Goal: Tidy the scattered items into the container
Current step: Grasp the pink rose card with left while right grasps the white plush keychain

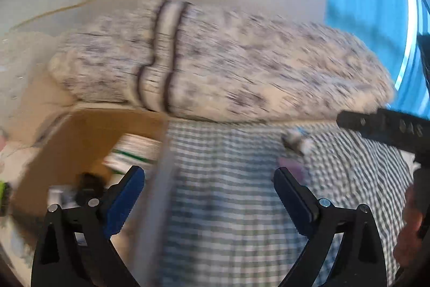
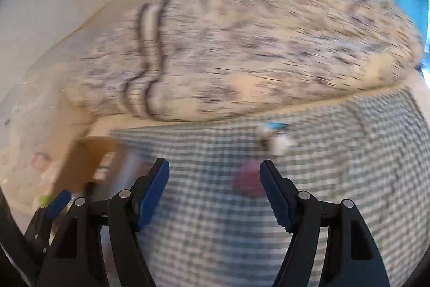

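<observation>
Both views are motion-blurred. A brown cardboard box (image 1: 80, 141) stands at the left edge of a checked bed cover (image 1: 228, 206). Inside it are a white-and-green pack (image 1: 134, 149) and a black item (image 1: 88, 187). On the cover lie a small purple item (image 1: 291, 166) and a white-grey item (image 1: 295, 141). My left gripper (image 1: 208, 176) is open and empty, over the box's edge. My right gripper (image 2: 214, 164) is open and empty, with the purple item (image 2: 247, 180) just ahead of its right finger. The white-grey item (image 2: 276, 141) lies farther off. The box (image 2: 83, 160) shows at the left.
A long speckled pillow (image 1: 228, 58) with dark stripes lies across the far side of the bed, in front of a pale wall. A blue curtain (image 1: 362, 4) hangs at the right. A black part of the right gripper (image 1: 389, 128) and a hand (image 1: 408, 233) show at the right edge.
</observation>
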A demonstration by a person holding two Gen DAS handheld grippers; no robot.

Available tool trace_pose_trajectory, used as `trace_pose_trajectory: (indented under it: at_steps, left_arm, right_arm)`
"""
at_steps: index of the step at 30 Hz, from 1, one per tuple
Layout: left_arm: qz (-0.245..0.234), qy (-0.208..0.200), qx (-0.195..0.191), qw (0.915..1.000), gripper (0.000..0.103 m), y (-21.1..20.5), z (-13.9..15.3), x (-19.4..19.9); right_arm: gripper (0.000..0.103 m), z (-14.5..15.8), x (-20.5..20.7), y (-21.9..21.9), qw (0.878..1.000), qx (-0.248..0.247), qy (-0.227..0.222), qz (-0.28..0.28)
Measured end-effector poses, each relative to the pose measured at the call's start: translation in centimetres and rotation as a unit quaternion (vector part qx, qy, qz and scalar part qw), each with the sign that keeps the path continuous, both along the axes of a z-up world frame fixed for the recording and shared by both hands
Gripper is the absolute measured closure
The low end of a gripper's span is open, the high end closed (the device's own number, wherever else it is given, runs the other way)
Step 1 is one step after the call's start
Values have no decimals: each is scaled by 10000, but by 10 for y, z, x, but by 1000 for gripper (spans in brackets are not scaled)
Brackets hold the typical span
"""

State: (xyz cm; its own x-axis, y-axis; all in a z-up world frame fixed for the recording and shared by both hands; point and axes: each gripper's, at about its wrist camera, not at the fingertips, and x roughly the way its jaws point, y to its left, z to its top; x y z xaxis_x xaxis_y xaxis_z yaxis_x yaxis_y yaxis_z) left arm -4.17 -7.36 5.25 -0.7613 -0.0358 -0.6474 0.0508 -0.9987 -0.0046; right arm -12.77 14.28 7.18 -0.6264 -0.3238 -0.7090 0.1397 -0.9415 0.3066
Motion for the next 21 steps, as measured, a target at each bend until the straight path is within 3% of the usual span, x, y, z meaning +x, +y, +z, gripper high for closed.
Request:
trace_pose_trajectory:
  at_steps: [4,8,12,17,21]
  left_arm:
    - [-457,-225,181,9985,4,53,-40,-43]
    - [-840,-475,307,9949,4,86,-78,-81]
    - [-1020,-480,333,9931,4,97,-96,-105]
    - [-1065,-847,471,9896,4,95,-125,-125]
    - [-992,-1115,501,9875,4,92,-151,-137]
  right_arm:
    - [33,-26,-29,46,9992,-69,-318,-219]
    - [33,-60,-61,58,9983,10,-550,-181]
    - [33,-81,-91,49,9980,-90,-616,106]
    - [33,-96,-128,32,9968,26,-718,351]
    - [33,-119,-156,21,9940,-73,-1046,327]
